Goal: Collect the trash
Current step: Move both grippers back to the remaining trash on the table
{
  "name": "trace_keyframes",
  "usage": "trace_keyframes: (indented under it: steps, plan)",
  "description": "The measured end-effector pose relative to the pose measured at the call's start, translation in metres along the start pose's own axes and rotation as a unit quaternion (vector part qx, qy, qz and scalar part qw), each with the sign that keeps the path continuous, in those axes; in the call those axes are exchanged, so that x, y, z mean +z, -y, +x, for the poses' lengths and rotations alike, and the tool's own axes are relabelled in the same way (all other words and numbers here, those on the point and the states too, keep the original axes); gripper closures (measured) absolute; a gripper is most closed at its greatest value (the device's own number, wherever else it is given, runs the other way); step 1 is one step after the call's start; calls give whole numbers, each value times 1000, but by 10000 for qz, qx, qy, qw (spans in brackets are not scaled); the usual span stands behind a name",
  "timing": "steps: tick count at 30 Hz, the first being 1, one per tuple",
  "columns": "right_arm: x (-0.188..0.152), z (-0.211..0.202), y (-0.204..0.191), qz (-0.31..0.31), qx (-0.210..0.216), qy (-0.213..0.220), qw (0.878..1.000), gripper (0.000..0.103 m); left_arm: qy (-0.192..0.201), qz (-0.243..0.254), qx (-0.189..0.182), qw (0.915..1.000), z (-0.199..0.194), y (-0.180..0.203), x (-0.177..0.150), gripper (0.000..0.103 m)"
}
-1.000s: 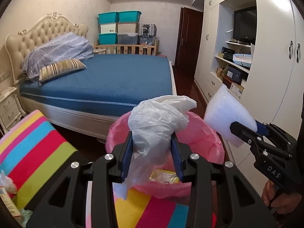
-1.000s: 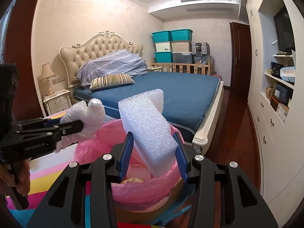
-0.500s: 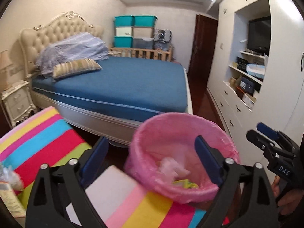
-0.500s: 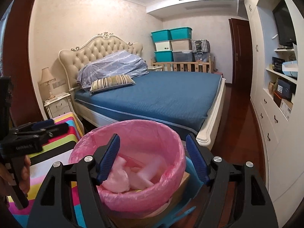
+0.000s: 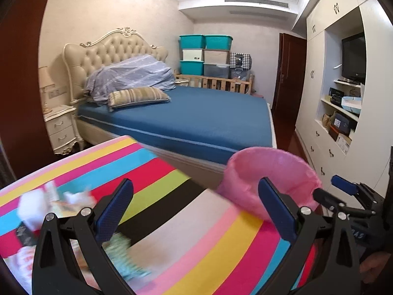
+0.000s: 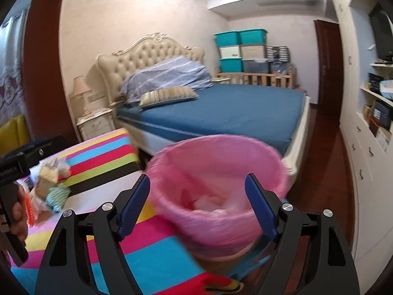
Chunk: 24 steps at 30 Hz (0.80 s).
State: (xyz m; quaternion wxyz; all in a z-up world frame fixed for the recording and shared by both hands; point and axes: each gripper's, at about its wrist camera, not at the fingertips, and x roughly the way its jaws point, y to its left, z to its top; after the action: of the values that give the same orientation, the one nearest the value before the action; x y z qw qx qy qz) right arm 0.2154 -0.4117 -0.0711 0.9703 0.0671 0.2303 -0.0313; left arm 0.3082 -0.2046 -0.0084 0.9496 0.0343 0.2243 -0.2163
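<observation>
Both your grippers are empty: the left gripper [image 5: 196,209] and the right gripper [image 6: 197,204] are both opening. The remaining litter pile [image 5: 56,204] lies at 9 o'clock of the left gripper, nearer that hand; the pink-lined bin [image 6: 216,172] sits at 12 o'clock of the right.

L gripper [image 5: 195,211] and R gripper [image 6: 197,205] both angle slightly down w/ jaws opening and nothing between the pads, each held by a hand [image 6: 18,217] on its grip.

pink-lined bin [image 6: 216,191] holds white scraps [image 6: 216,206]; more litter [image 6: 50,184] lies on the striped cloth [image 6: 103,157].
</observation>
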Motion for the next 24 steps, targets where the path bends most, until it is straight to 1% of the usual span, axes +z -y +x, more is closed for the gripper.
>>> trace_keyframes:
  steps: [2,4,9,12,15,17,18,20,21,23,24]
  plan:
    - [-4,1,-20,-94,137,-72,9998,24,1,34,24,10000,-18,-10,-2,5]
    - [-7,3,-34,-142,278,-138,9994,23,47,56,171,9998,-34,-23,-7,5]
    - [-16,9,-76,-339,637,-321,9969,23,191,35,790,9967,-76,-57,-27,5]
    - [-18,10,-104,-541,840,-400,9942,23,243,20,1191,9926,-101,-83,-40,5]
    - [-21,10,-124,-689,1000,-447,9916,23,251,-69,1665,9857,-131,-110,-55,5]
    - [-22,11,-138,-764,1103,-489,9897,23,232,-214,1886,9816,-147,-129,-63,5]
    - [-22,10,-144,-808,1152,-506,9887,23,215,-364,2063,9776,-158,-143,-70,5]
    - [-23,11,-157,-892,1243,-521,9869,23,199,-564,2284,9717,-174,-161,-78,5]
    - [-24,11,-167,-962,1320,-533,9851,23,180,-704,2445,9669,-184,-174,-84,5]
    - [-24,12,-182,-1046,1451,-557,9823,23,128,-854,2618,9612,-196,-191,-92,5]
    - [-25,12,-189,-1092,1528,-563,9806,23,67,-942,2739,9571,-203,-201,-98,5]
